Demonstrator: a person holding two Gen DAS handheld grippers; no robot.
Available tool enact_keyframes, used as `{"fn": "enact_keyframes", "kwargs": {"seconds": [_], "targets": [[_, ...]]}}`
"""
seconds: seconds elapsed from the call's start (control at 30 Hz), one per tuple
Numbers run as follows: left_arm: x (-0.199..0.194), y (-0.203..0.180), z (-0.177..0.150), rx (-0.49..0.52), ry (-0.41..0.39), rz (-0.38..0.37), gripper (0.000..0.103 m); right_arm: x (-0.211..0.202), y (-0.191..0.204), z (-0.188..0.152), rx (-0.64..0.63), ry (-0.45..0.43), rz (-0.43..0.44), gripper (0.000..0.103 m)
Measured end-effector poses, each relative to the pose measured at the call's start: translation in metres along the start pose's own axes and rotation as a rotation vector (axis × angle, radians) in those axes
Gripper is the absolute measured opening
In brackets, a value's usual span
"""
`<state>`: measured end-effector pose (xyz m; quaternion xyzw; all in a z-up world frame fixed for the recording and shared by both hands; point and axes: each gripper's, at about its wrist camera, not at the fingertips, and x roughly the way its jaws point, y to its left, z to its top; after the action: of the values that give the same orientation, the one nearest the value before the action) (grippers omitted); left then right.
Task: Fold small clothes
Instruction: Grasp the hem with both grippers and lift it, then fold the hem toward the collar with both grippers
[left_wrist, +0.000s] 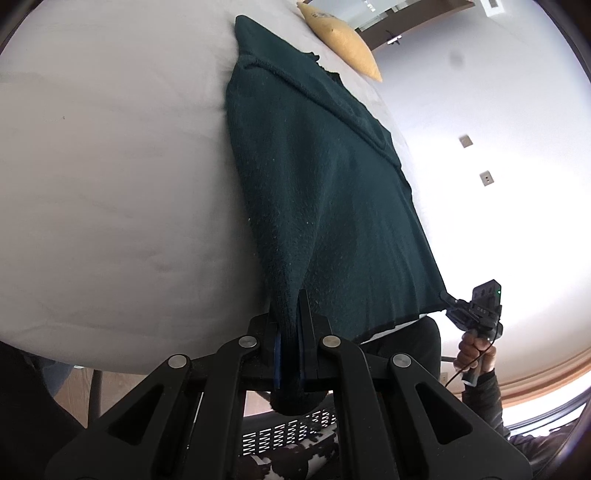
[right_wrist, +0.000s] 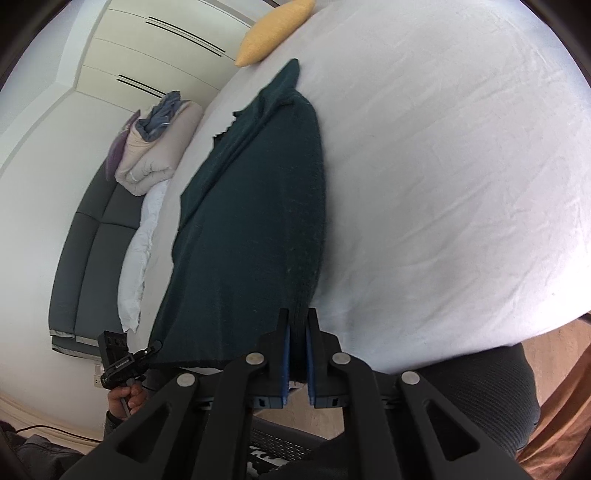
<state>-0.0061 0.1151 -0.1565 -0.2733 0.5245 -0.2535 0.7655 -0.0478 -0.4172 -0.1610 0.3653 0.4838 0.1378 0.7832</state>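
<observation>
A dark green fuzzy sweater (left_wrist: 325, 184) lies on the big white bed sheet (left_wrist: 110, 166), near a yellow pillow (left_wrist: 343, 40). The left gripper (left_wrist: 291, 332) pinches one bottom corner. The right gripper (right_wrist: 297, 350) pinches the other bottom corner, lifting the hem.

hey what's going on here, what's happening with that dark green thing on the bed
A person is folding a dark green sweater on a white bed, using a handheld gripper in each hand. The left gripper is clamped on one bottom corner of the sweater, and the right gripper is clamped on the other. The hem is held stretched between them at the near edge of the bed, while the upper part lies flat on the sheet. A yellow pillow sits at the far end.
</observation>
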Motion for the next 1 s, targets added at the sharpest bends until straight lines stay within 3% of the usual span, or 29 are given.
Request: {"fn": "enact_keyframes", "kwargs": {"seconds": [0.33, 0.53, 0.7, 0.83, 1.0], "targets": [[-0.004, -0.002, 0.003, -0.018, -0.007, -0.071, 0.004, -0.004, 0.012, 0.004, -0.015, -0.016, 0.059, 0.008], [-0.013, -0.005, 0.017, -0.051, -0.036, -0.171, 0.004, -0.005, 0.030, 0.022, -0.006, -0.050, 0.155, 0.008], [-0.021, -0.015, 0.052, -0.066, -0.090, -0.242, 0.004, 0.001, 0.050, 0.057, 0.020, -0.103, 0.231, 0.008], [-0.021, -0.014, 0.091, -0.121, -0.136, -0.294, 0.004, 0.016, 0.064, 0.096, 0.031, -0.131, 0.240, 0.008], [-0.008, 0.001, 0.151, -0.215, -0.172, -0.301, 0.004, 0.038, 0.082, 0.149, 0.036, -0.152, 0.231, 0.008]]}}
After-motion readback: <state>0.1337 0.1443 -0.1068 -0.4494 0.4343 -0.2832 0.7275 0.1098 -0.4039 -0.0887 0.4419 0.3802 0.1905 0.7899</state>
